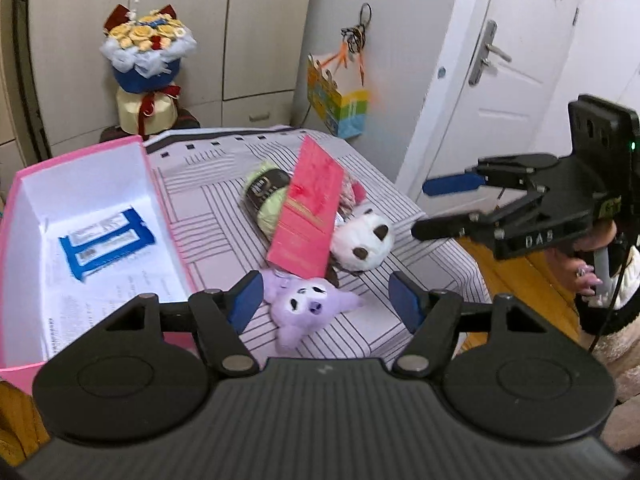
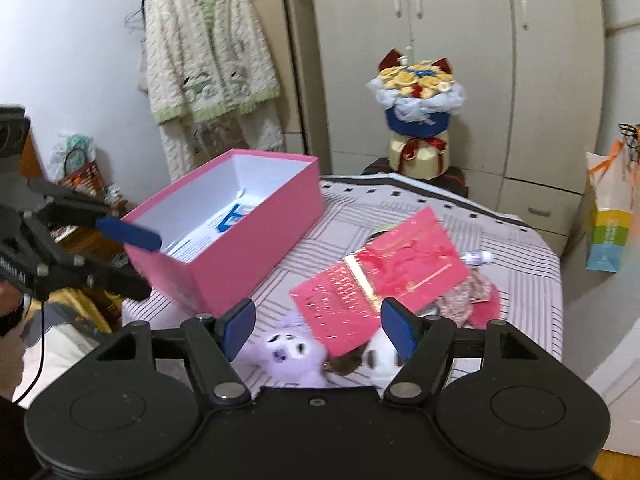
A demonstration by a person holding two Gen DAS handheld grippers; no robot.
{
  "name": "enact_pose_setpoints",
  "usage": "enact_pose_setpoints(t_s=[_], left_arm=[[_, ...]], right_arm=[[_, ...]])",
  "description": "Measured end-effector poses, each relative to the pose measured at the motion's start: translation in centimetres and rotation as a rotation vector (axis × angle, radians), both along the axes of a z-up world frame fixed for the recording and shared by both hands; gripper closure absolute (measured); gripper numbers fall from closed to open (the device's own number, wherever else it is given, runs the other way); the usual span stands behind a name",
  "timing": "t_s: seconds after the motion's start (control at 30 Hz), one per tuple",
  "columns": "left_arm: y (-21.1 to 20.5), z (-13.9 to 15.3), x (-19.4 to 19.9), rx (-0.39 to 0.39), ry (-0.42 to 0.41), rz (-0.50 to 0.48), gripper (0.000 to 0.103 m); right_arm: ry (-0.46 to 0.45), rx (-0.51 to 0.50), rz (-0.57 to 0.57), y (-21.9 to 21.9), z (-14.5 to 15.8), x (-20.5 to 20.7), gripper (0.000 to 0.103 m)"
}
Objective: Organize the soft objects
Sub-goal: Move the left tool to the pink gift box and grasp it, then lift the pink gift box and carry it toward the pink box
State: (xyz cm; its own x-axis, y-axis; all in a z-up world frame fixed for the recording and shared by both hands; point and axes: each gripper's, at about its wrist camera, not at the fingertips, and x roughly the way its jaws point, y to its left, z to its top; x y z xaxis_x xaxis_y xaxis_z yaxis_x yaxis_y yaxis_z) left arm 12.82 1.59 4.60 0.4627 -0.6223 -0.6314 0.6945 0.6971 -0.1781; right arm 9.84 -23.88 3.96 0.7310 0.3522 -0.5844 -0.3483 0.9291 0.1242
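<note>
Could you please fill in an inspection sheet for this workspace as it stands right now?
Surface: small table under a grey-and-white striped cloth.
Job's things: purple plush toy nearest the left gripper; white plush toy with dark patches partly under a red card; pale green yarn skein with a black label behind it; open pink cardboard box holding printed sheets and a blue-and-white packet.
Clutter: red card with gold print lying over the toys; pink patterned fabric beside it.
Grippers: left gripper and right gripper open, empty.
Cables: black cable hanging below the left gripper.
Surroundings: beige wardrobe, flower bouquet, knitted cardigan, white door.
</note>
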Motion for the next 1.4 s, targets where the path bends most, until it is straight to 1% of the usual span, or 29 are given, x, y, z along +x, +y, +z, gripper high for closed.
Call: enact_pose_setpoints(t_s=[0.13, 0.2, 0.4, 0.47, 0.6, 0.67, 0.73, 0.77, 0.83, 1.0, 1.03, 1.07, 1.1, 1.17, 1.23, 1.3, 1.4], left_arm=[[-2.2, -1.6, 0.1, 0.018, 0.009, -0.009, 0.04], [-3.2, -2.5, 0.4, 0.019, 0.024, 0.004, 0.041], [-5.8, -5.9, 1.9, 0.027, 0.074, 0.085, 0.042], [-6.3, -6.8, 2.6, 0.027, 0.084, 0.117, 0.043], [-7.5, -8.2, 3.7, 0.053, 0.058, 0.195, 0.044], [-7.7, -8.9, 4.4, 0.05, 0.067, 0.223, 0.044], [-7.9, -9.5, 5.0, 0.035, 0.085, 0.25, 0.044], [-7.9, -9.7, 5.2, 0.027, 0.093, 0.26, 0.044], [-8.0, -10.1, 5.4, 0.006, 0.1, 0.284, 0.044], [-8.3, -11.0, 5.7, -0.021, 0.087, 0.344, 0.045], [-8.4, -11.1, 5.7, -0.03, 0.089, 0.35, 0.046], [-8.4, -11.2, 5.7, -0.042, 0.088, 0.354, 0.051], [-8.4, -11.3, 5.7, -0.047, 0.087, 0.359, 0.061], [-8.8, -11.5, 5.5, -0.023, 0.08, 0.368, 0.069], [-8.8, -11.5, 5.3, -0.03, 0.067, 0.389, 0.07], [-8.6, -11.6, 5.6, -0.055, 0.083, 0.4, 0.07], [-8.5, -11.6, 5.8, -0.062, 0.088, 0.413, 0.07]], right_arm=[[-0.052, 0.001, -0.018, -1.2, -1.0, 0.6, 0.029], [-0.077, -0.012, -0.015, -1.5, -1.7, 1.4, 0.029], [-0.129, -0.093, 0.024, -2.3, -3.4, 4.5, 0.029], [-0.143, -0.089, 0.026, -2.8, -3.6, 5.6, 0.029], [-0.153, -0.073, 0.022, -3.9, -4.3, 8.0, 0.029], [-0.163, -0.098, 0.007, -4.2, -4.5, 9.1, 0.028], [-0.201, -0.122, -0.014, -4.4, -4.6, 9.7, 0.026], [-0.211, -0.115, -0.013, -4.5, -4.6, 10.0, 0.024], [-0.205, -0.078, 0.008, -4.9, -4.9, 11.0, 0.02], [-0.156, -0.032, 0.051, -5.5, -6.6, 13.4, 0.02], [-0.147, -0.024, 0.058, -5.7, -6.9, 13.8, 0.02], [-0.141, -0.015, 0.068, -5.8, -7.2, 14.0, 0.02], [-0.137, -0.009, 0.075, -5.9, -7.4, 14.3, 0.02], [-0.14, 0.008, 0.071, -6.2, -7.7, 14.6, 0.019], [-0.157, 0.041, 0.063, -6.6, -7.9, 14.7, 0.013], [-0.149, 0.079, 0.087, -7.1, -8.2, 15.1, 0.01], [-0.129, 0.094, 0.113, -7.2, -8.7, 15.7, 0.01]])
